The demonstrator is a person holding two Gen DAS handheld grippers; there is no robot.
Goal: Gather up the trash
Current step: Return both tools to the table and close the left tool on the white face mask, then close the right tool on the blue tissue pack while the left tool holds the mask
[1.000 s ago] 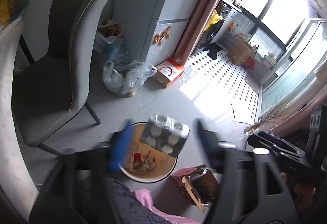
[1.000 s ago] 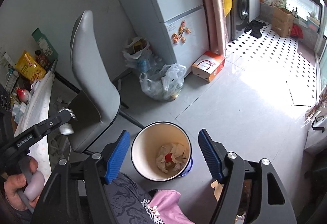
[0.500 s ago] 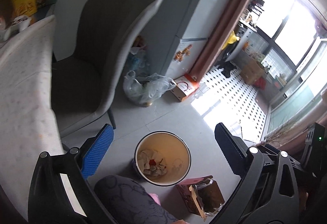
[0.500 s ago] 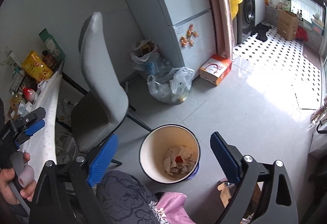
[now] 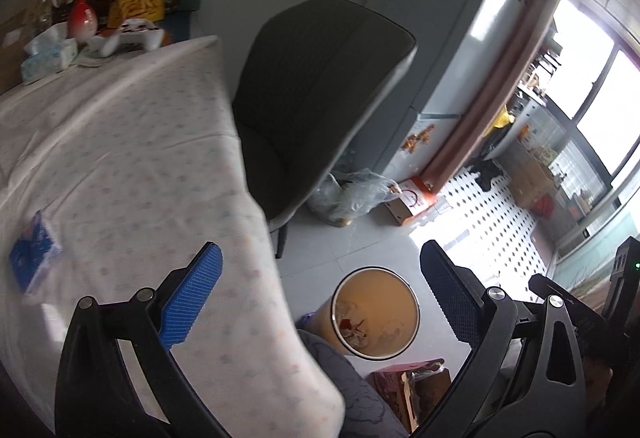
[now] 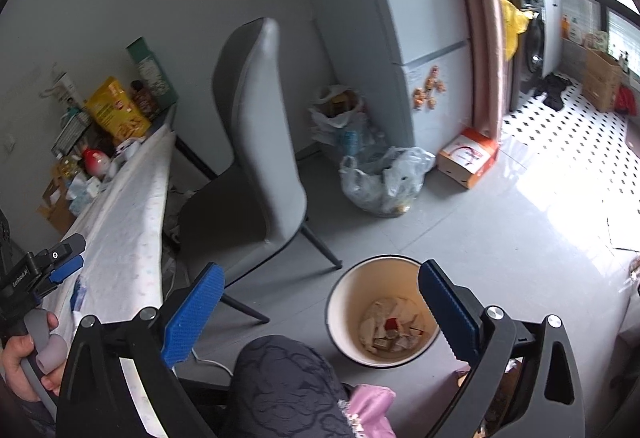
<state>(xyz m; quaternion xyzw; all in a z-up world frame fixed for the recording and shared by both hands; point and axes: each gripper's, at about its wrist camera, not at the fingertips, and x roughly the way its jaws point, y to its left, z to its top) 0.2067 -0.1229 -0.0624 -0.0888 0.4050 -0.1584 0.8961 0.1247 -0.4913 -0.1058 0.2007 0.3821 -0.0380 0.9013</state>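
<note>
A cream waste bin [image 5: 380, 290] stands on the grey floor, holding crumpled paper and a red scrap [image 6: 394, 326]. My left gripper [image 5: 320, 250] is open and empty. Its left finger hangs over the white dotted tablecloth [image 5: 120, 178] and its right finger stands by the bin. A blue packet [image 5: 30, 258] lies on the cloth at the far left. My right gripper [image 6: 320, 268] hovers above the floor beside the bin [image 6: 360, 294], its jaws opening with nothing between them.
A grey chair [image 6: 256, 142] stands between table and fridge. A clear plastic bag [image 6: 384, 178] and an orange-white box [image 6: 466, 158] sit on the floor by the fridge. A red box [image 5: 412, 386] lies next to the bin. The person's knee [image 6: 288, 386] is below.
A grey carton that was between my left jaws above the bin is gone from them. The left gripper has swung left over the table. Both grippers' jaws have widened.
</note>
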